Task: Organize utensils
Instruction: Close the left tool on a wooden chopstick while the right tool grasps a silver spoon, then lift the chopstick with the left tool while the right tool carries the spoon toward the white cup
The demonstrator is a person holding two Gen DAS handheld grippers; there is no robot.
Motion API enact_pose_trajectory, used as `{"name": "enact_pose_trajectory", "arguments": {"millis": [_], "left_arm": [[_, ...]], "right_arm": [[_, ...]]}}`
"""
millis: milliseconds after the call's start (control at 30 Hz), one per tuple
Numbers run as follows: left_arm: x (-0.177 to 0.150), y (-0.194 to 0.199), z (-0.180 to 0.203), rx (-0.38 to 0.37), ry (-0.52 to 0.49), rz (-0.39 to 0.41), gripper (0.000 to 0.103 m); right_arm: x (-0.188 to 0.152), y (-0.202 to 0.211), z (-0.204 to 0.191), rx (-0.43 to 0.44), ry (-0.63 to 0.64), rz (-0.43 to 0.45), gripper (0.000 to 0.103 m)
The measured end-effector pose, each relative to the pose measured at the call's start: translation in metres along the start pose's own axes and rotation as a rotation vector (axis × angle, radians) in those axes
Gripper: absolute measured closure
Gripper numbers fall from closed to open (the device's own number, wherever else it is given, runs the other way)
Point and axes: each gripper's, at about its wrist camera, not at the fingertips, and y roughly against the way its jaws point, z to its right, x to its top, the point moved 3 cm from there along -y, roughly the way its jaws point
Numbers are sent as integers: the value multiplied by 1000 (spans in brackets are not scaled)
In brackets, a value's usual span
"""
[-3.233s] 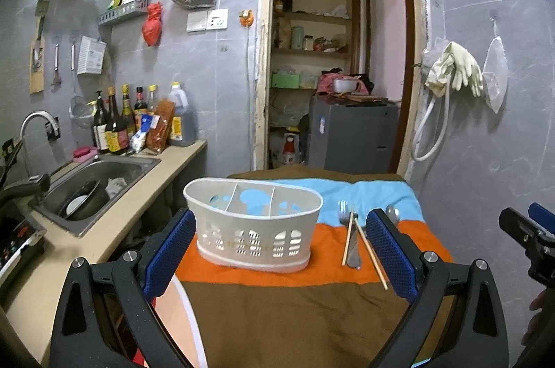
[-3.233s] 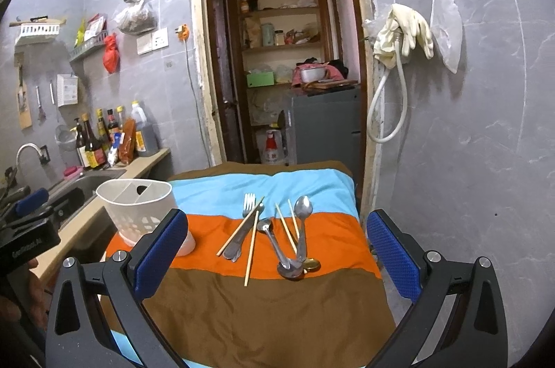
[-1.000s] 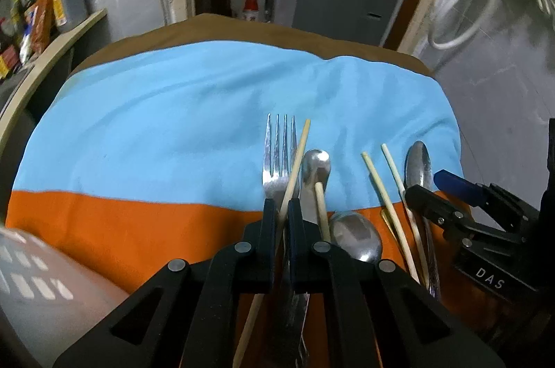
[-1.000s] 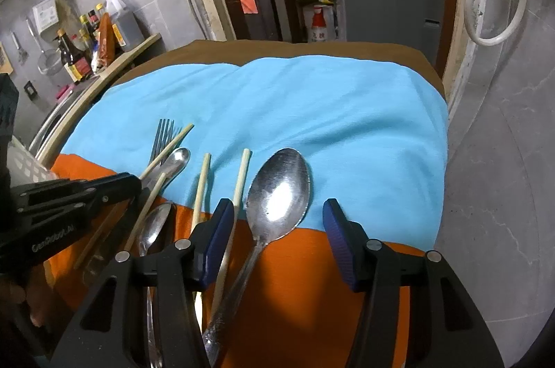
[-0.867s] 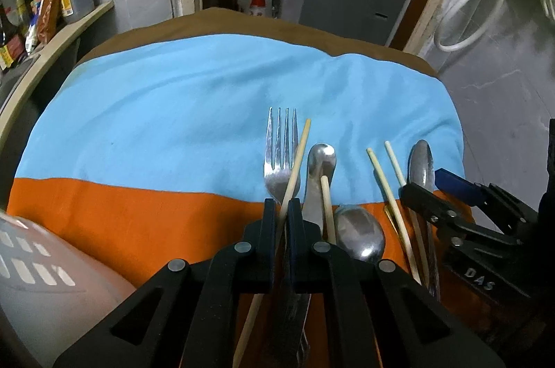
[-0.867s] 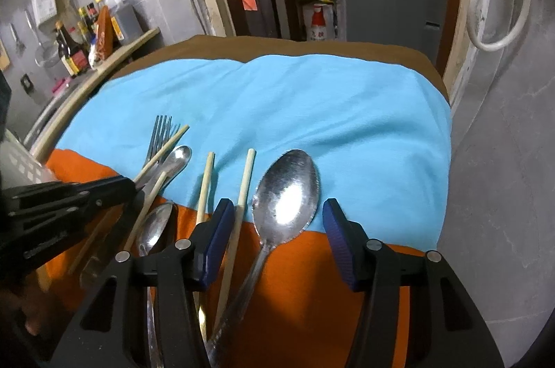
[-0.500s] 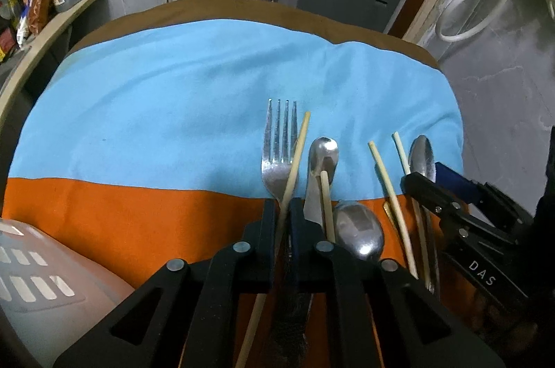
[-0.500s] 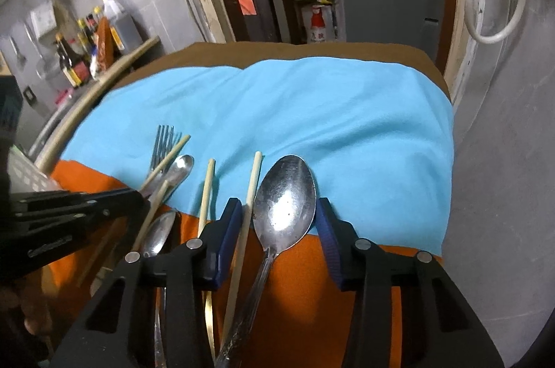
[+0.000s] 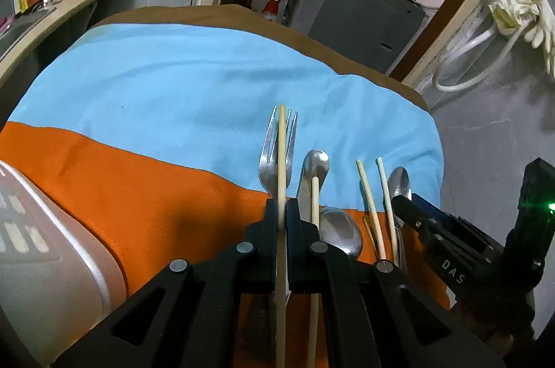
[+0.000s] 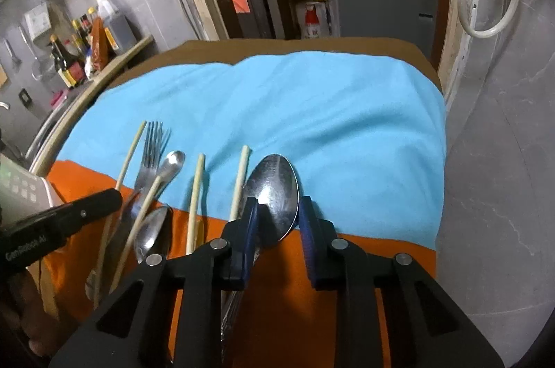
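White utensil basket (image 9: 52, 264) at left edge – contents unseen, left hand-held gripper (image 9: 281, 212) clamping chopstick (image 9: 281, 153), right hand-held gripper (image 10: 275, 215) closing around spoon (image 10: 274, 191)

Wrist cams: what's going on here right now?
A person is sorting utensils laid on a striped cloth. The left gripper is shut on one chopstick lying over the fork. The right gripper has its jaws closing around the big spoon. The white caddy sits at the left, nothing visibly in it yet.
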Motion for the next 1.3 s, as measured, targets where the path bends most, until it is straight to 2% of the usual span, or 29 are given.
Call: {"name": "enact_pose_trajectory", "arguments": {"millis": [67, 233, 300, 467, 633, 867, 933, 1300], "left_arm": [[3, -2, -2, 16, 5, -10, 100], [0, -3, -7, 45, 14, -27, 100], [0, -3, -8, 42, 19, -29, 100], [-1, -4, -7, 45, 16, -28, 100], [0, -6, -7, 45, 5, -36, 100], [9, -13, -8, 19, 28, -76, 99], [10, -12, -9, 7, 53, -82, 100], [-3, 16, -4, -41, 77, 2, 100]], "right_arm": [[-1, 0, -3, -20, 14, -4, 83], [-1, 0, -9, -11, 32, -5, 71], [-2, -1, -14, -19, 61, -10, 67], [-7, -4, -23, -74, 148, -14, 66], [-5, -10, -30, -92, 209, -30, 55], [-1, -14, -26, -98, 189, -37, 54], [0, -12, -24, -97, 169, -36, 65], [-6, 5, -11, 8, 60, 7, 67]]}}
